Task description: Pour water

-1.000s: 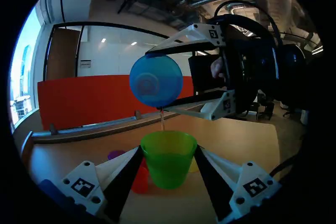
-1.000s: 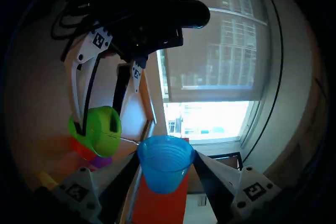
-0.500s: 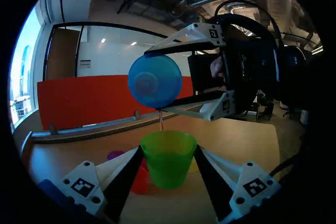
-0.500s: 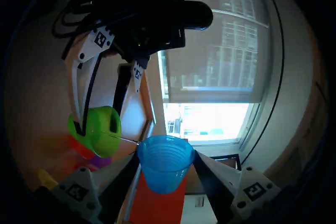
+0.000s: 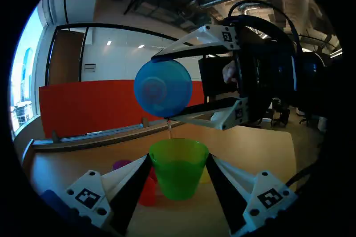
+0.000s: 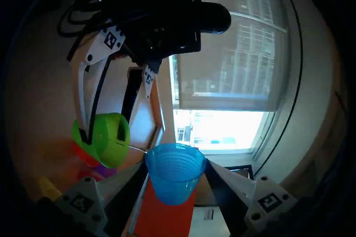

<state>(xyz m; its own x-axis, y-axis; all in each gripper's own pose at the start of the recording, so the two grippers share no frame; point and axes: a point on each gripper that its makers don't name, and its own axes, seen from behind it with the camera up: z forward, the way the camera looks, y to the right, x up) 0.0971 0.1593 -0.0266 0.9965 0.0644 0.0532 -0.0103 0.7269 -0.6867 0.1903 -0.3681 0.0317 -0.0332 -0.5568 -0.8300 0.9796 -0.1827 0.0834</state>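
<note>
Blue cup tipped over green cup, a thin thread of water between them.

The left claw is closed on a translucent green plastic cup, one finger pressed to each wall, and holds it upright between its fingertips over the pale wooden desk (whether the base touches the desk I cannot tell). The right claw is likewise clamped on a translucent blue plastic cup. In the left gripper view that cup lies on its side above and just beyond the left claw's tips, base toward the camera. A thin stream of water drops from its lower lip into the green plastic cup. Past the left claw's left finger stand a red cup and a purple cup; a yellow cup peeks past its right finger.
</note>
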